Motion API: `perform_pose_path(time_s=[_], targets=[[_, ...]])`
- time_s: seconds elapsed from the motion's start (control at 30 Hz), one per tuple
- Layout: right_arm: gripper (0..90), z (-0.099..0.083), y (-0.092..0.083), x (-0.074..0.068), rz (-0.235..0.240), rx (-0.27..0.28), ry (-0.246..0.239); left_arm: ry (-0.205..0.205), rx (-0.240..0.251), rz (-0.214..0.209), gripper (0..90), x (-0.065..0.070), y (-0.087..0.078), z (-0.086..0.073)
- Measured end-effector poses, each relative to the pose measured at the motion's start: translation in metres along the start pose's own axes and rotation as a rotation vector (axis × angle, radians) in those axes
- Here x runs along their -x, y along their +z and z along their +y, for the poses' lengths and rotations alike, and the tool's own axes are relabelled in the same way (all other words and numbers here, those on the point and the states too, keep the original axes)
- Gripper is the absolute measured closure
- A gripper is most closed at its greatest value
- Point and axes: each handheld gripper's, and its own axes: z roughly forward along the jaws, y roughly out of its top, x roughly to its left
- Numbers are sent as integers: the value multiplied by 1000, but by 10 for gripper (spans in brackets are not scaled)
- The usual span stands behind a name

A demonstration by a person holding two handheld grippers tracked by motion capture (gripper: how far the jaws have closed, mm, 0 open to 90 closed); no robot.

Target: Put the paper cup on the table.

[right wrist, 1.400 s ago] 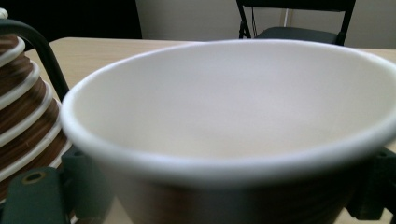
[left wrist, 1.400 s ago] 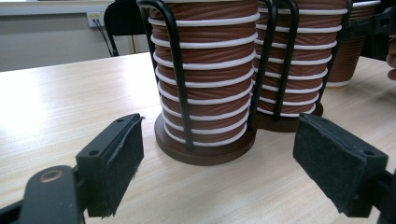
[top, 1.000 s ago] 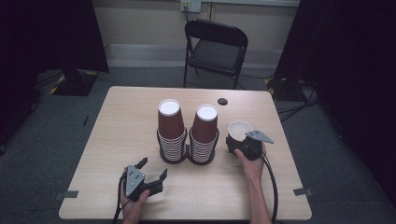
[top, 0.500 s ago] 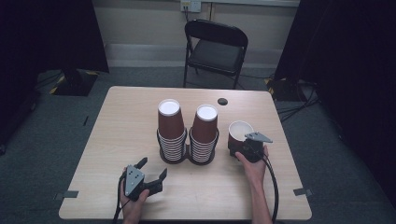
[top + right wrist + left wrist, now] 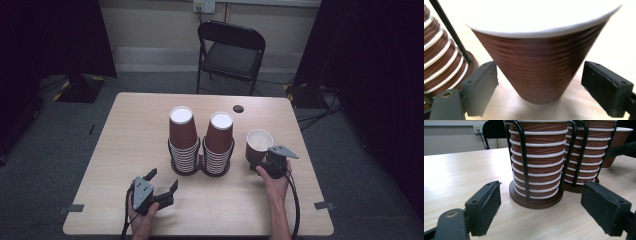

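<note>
Right gripper view is showing the right gripper (image 5: 541,85) spreading its jaws clear around the cup (image 5: 541,62), while left gripper view is showing the left gripper (image 5: 541,202) gaping before the cup stacks (image 5: 536,162).

A staged recording room rather than a home or kitchen: a plain light-wood table (image 5: 130,145) stands alone on grey carpet (image 5: 45,150), ringed by black curtains (image 5: 50,35) on both sides that shut off the rest of the space. Behind it a single black folding chair (image 5: 231,50) sits against a bare pale wall (image 5: 150,25) fitted with a power socket (image 5: 204,6). Cables (image 5: 320,112) run loose across the floor at the right, and strips of tape (image 5: 68,208) mark the carpet at the table's near corners, the look of a lab set up for filming
</note>
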Motion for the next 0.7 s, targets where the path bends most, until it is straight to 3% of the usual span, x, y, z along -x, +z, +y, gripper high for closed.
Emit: perform_pose_path(time_s=[0.1,0.2,0.5,0.7], targets=[[134,-8,-3,2,12,24,29,-10,1,9,163,0,0,0],[136,-10,-11,0,3,56,20,-11,-9,5,164,-1,1,0],[144,-20,-29,-1,5,109,56,-7,-10,13,164,0,1,0],[164,-27,-43,-9,28,143,44,-11,-22,17,164,1,2,1]])
